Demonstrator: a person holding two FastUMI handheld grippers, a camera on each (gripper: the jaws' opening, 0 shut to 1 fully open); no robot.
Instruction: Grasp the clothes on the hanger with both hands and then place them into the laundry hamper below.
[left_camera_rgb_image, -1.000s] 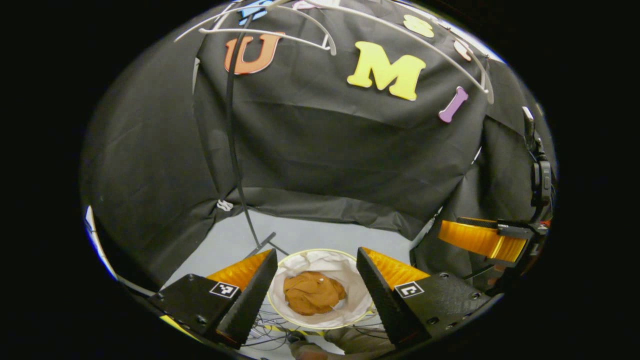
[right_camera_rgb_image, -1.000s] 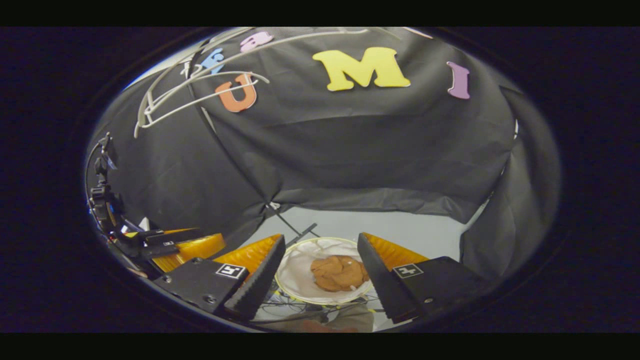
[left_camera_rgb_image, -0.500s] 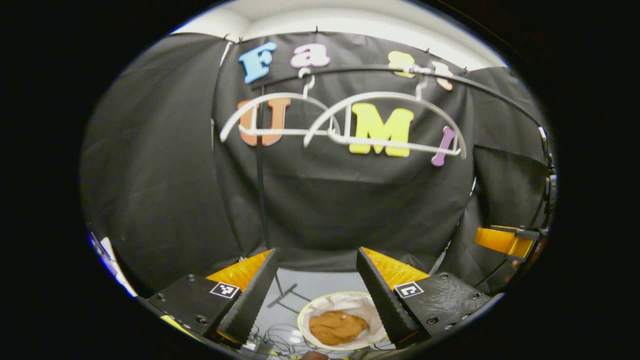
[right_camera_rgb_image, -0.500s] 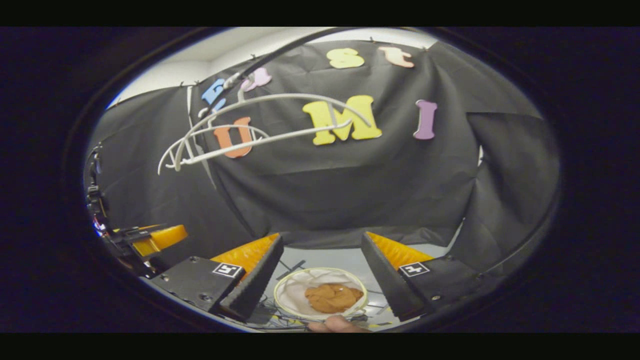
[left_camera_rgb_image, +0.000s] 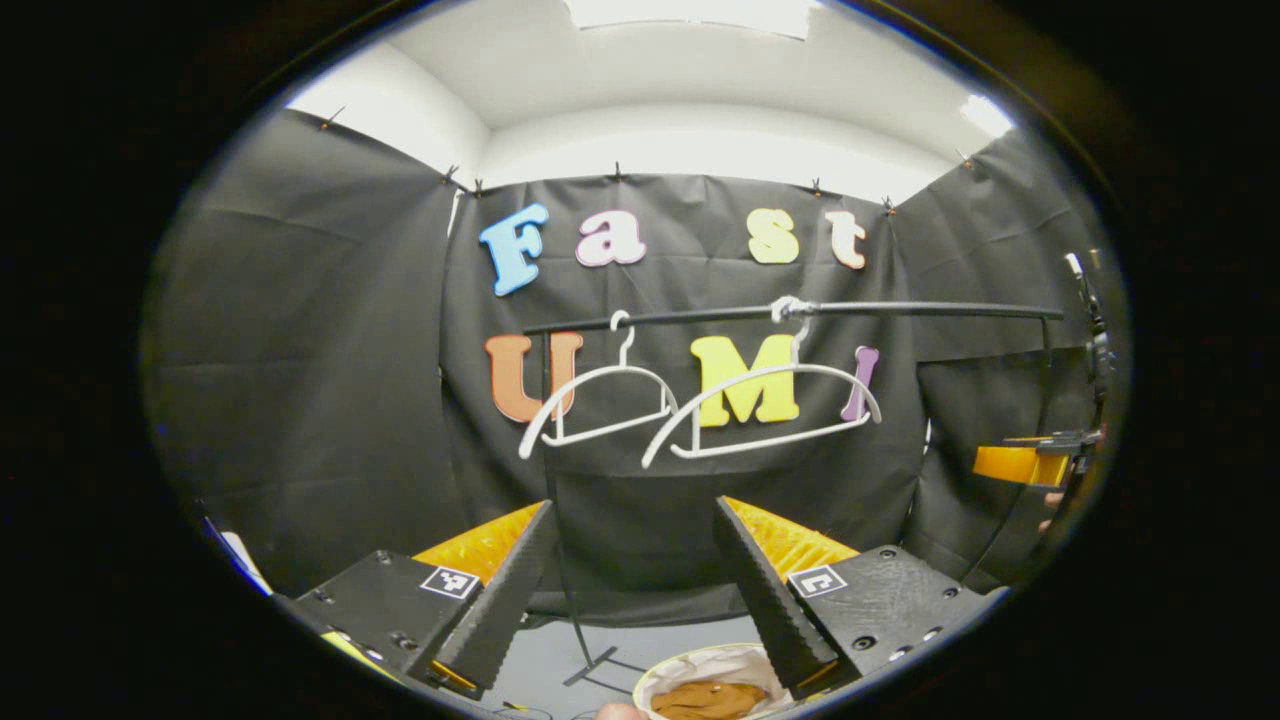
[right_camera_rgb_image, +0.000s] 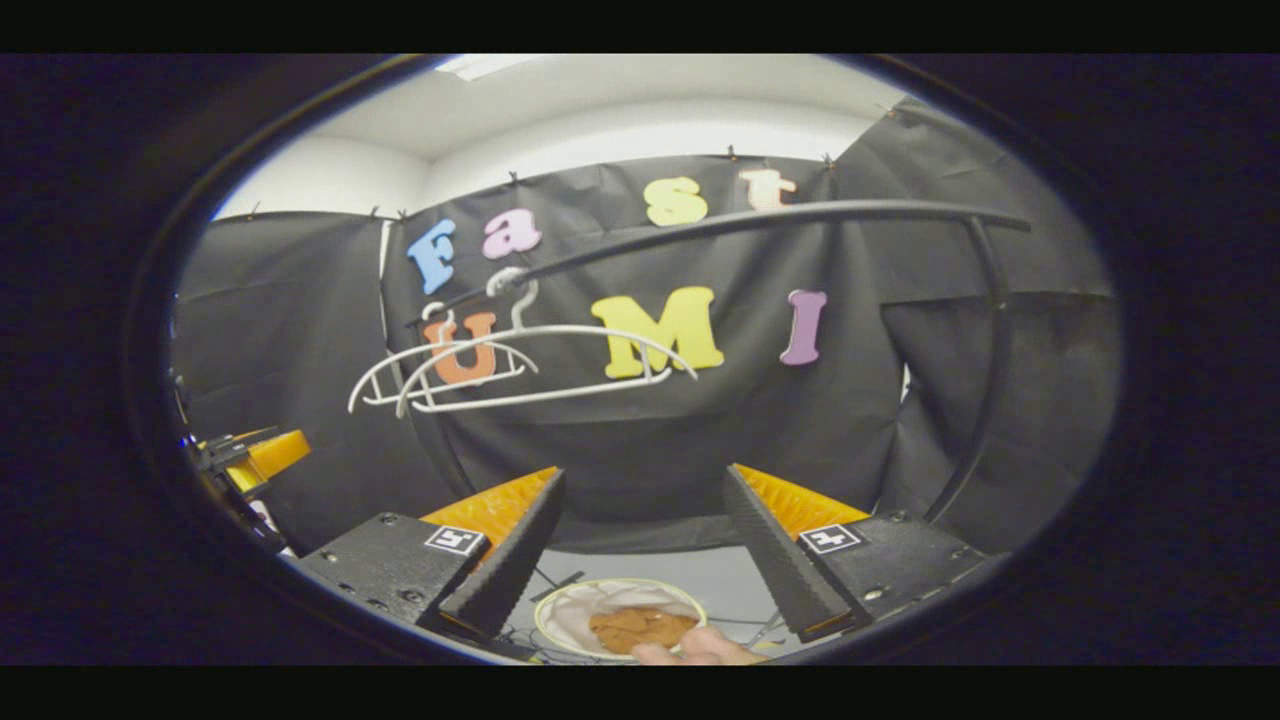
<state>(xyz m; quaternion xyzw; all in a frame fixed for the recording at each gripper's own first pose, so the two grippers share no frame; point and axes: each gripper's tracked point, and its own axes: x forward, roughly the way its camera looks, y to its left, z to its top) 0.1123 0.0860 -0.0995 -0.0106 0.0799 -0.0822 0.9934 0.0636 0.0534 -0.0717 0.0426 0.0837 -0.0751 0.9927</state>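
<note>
No brand, number or readable label stands on anything here; the left tool (left_camera_rgb_image: 630, 580) carries a small square black-and-white coded marker on each finger housing, a pattern and no lettering; the right tool (right_camera_rgb_image: 640, 565) bears the same kind of marker on each of its housings, likewise unreadable as text; the hangers and the hamper show no print.

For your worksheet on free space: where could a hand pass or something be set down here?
Bare grey floor between the hamper and the wall. Open air under the hangers on the rail. Crowded: inside the hamper, filled by brown clothes, and the cables beside it.
</note>
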